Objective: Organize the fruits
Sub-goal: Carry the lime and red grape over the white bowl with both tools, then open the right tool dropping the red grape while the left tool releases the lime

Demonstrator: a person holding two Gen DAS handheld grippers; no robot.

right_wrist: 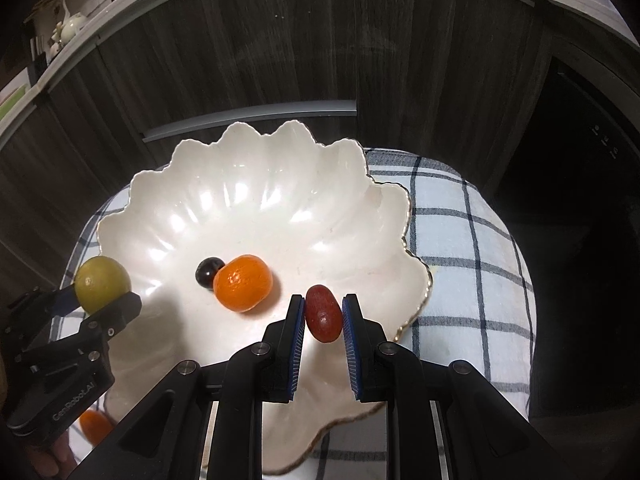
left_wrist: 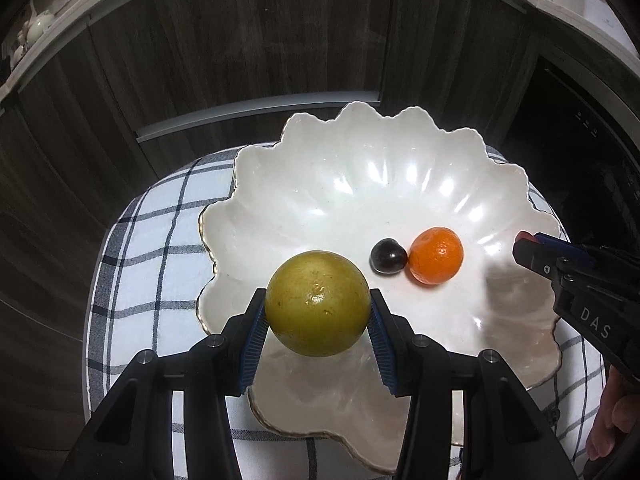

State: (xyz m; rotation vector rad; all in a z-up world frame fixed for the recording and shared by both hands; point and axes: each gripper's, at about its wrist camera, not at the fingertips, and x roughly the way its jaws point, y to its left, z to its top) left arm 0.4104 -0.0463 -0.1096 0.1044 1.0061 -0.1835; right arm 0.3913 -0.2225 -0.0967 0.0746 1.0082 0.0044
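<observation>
A round green-yellow fruit is sitting clamped between the blue ribbed pads of the left gripper, hanging above the near left rim of a white scalloped dish with a gilt edge. The right gripper is pinching a small oblong red fruit between its own pads, jaws drawn in tight on it, and is holding it over the near right part of the same dish. Inside the dish, a small orange citrus is lying on the white floor with a dark, glossy round fruit touching its left side; both are resting apart from the two held fruits. The dish is standing on a white cloth with a dark blue check. In the right wrist view, another orange fruit is showing on the cloth at the lower left, partly hidden behind the left gripper's body. Dark wood-grain cabinet fronts are rising behind the dish.
</observation>
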